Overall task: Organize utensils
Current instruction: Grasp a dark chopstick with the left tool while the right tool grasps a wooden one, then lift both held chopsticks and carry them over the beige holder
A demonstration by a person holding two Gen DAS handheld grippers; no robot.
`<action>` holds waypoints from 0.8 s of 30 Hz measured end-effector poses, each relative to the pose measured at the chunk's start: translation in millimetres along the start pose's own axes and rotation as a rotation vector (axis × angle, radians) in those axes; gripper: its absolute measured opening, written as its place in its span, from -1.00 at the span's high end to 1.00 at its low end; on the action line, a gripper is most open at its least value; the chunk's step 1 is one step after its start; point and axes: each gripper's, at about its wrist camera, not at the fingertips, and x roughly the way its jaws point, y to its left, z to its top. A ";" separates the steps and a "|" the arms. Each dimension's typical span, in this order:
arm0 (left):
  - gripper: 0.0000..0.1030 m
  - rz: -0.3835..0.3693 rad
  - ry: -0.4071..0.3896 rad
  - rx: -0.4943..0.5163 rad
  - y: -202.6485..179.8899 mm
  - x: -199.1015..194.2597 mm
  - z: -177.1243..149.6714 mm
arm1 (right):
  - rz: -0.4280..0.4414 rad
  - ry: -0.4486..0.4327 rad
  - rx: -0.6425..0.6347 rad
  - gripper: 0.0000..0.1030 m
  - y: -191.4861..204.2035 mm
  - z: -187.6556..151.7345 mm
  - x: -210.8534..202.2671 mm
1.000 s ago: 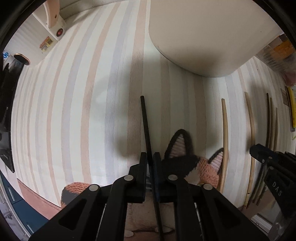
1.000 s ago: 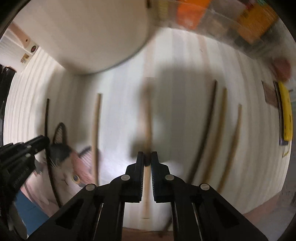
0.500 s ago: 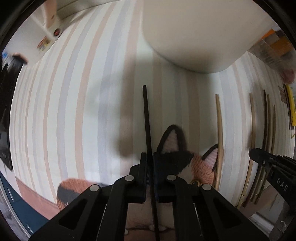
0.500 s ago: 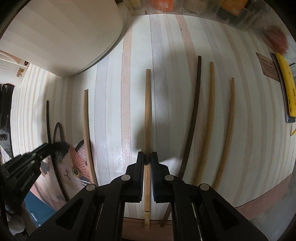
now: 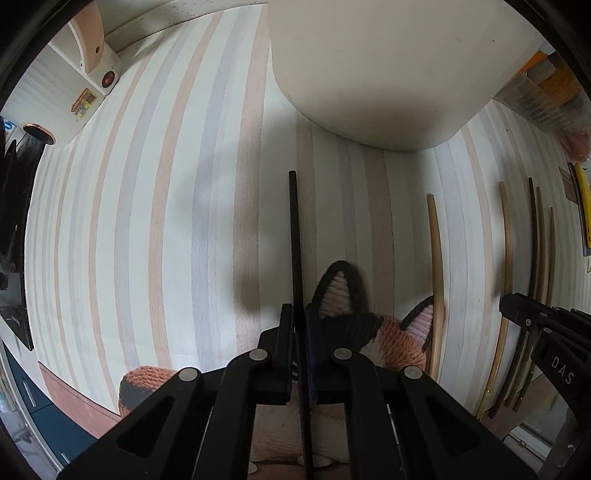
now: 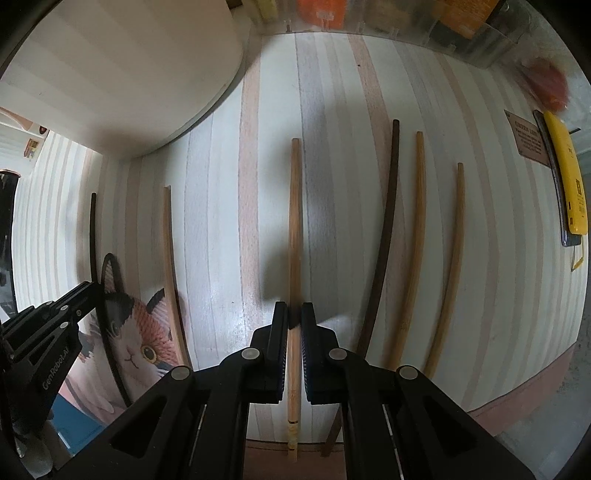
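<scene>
My left gripper (image 5: 300, 314) is shut on a black chopstick (image 5: 294, 236) that points away over the striped cloth. My right gripper (image 6: 294, 314) is shut on a light brown wooden chopstick (image 6: 294, 206), held just above the cloth. To its right lie a dark chopstick (image 6: 388, 229) and two light wooden ones (image 6: 417, 229) (image 6: 452, 258). To its left a light wooden chopstick (image 6: 169, 258) lies partly over the cat mat (image 6: 136, 325). The left gripper (image 6: 92, 286) and its black chopstick (image 6: 93, 236) show at far left.
A large white container (image 5: 388, 66) stands at the back on the striped tablecloth (image 5: 147, 221). A knitted cat-face mat (image 5: 369, 325) lies under my left gripper. A yellow device (image 6: 567, 177) and a small card (image 6: 526, 136) lie at the right. A clear box (image 6: 424, 18) stands behind.
The right gripper has moved forward along its wooden chopstick and the blur has settled. The left gripper has drifted slightly with the black chopstick still held.
</scene>
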 end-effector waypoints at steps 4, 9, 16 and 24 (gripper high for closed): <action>0.92 0.000 -0.003 0.004 3.4 -1.5 -7.3 | -0.004 0.008 -0.006 0.85 1.5 4.8 2.4; 0.93 0.030 -0.030 0.073 -6.1 -2.8 -9.3 | -0.059 -0.003 -0.039 0.87 13.7 9.6 5.4; 0.94 0.073 -0.078 0.079 -10.0 -9.9 -12.8 | -0.042 -0.031 0.011 0.86 18.3 12.5 -0.5; 0.94 0.042 -0.232 -0.018 9.7 -66.2 -26.8 | -0.016 -0.214 0.046 0.87 9.2 1.5 -54.2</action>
